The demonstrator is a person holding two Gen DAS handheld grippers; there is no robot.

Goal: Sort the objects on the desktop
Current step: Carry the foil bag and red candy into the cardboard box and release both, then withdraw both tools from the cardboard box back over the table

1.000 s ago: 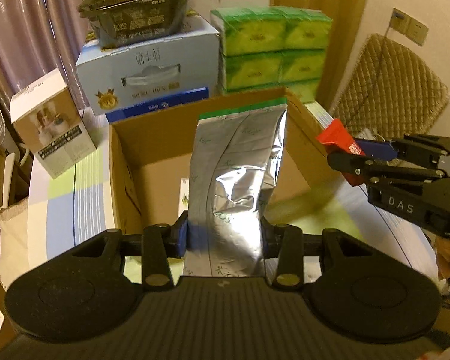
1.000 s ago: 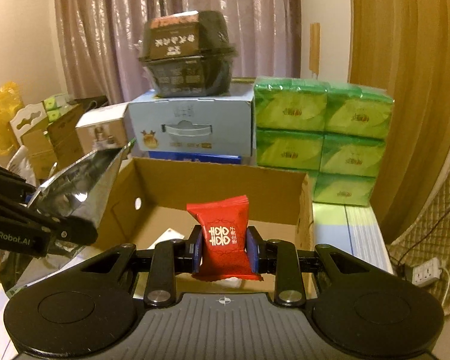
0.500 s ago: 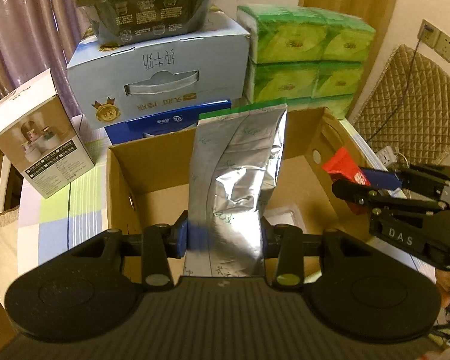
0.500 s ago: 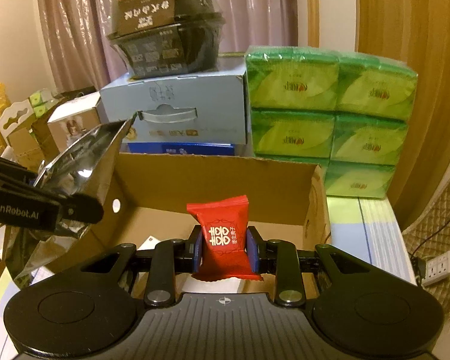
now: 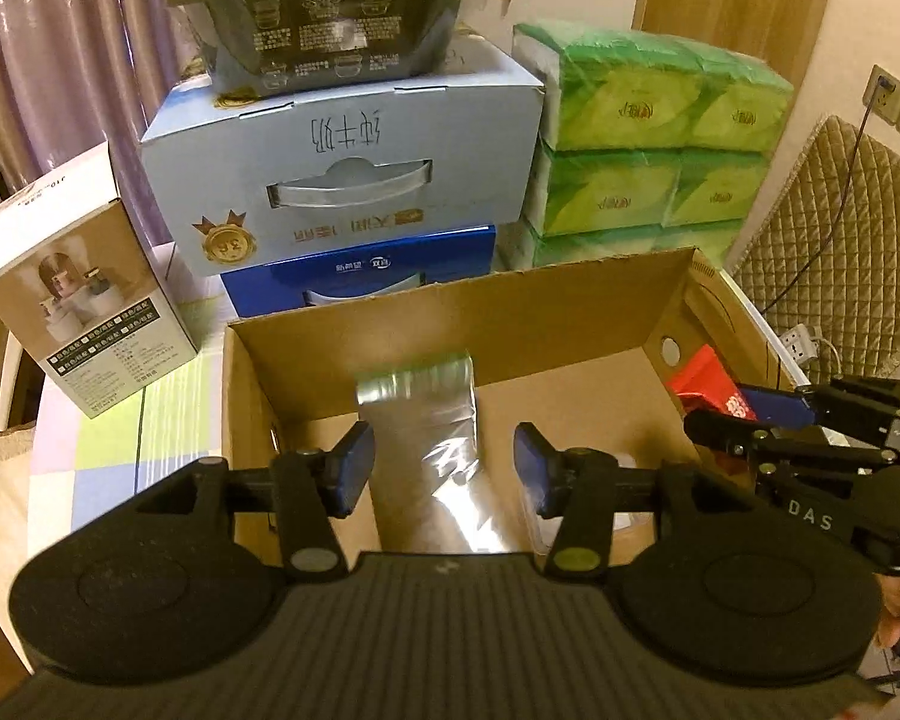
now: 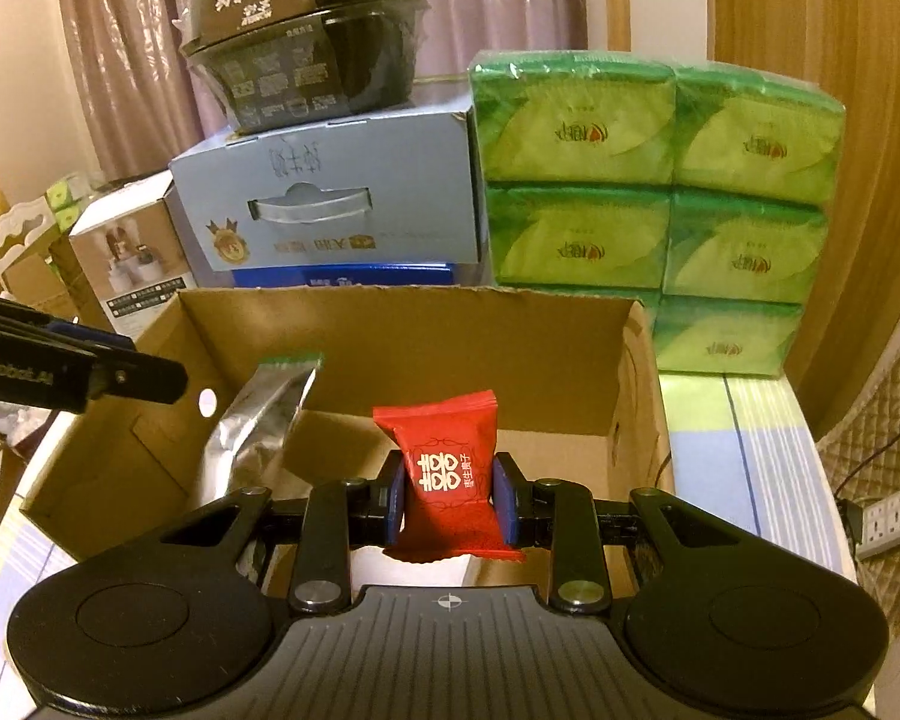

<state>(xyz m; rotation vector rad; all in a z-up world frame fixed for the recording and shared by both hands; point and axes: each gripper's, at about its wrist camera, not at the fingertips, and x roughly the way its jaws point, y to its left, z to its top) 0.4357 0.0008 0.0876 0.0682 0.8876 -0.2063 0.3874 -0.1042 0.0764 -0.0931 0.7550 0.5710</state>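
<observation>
An open cardboard box (image 5: 450,312) (image 6: 402,324) stands in front of me. My left gripper (image 5: 444,468) is open above it, and a silver foil pouch (image 5: 432,438) with a green top edge drops free between the fingers into the box, blurred. The pouch also shows in the right wrist view (image 6: 258,426), leaning inside the box's left part. My right gripper (image 6: 450,498) is shut on a red candy packet (image 6: 447,474) over the box's near right side. The right gripper (image 5: 744,420) and the red packet (image 5: 705,384) also show in the left wrist view.
Behind the box stand a light blue carton (image 5: 342,174) on a dark blue one (image 5: 360,276), a black bowl pack (image 5: 324,6) on top, and stacked green tissue packs (image 5: 654,150). A white product box (image 5: 72,288) stands at the left. A power strip (image 6: 888,516) lies at the right.
My left gripper has opened and let go of the silver pouch, which has dropped into the box. Both grippers have moved forward over the box. The right gripper still holds the red packet.
</observation>
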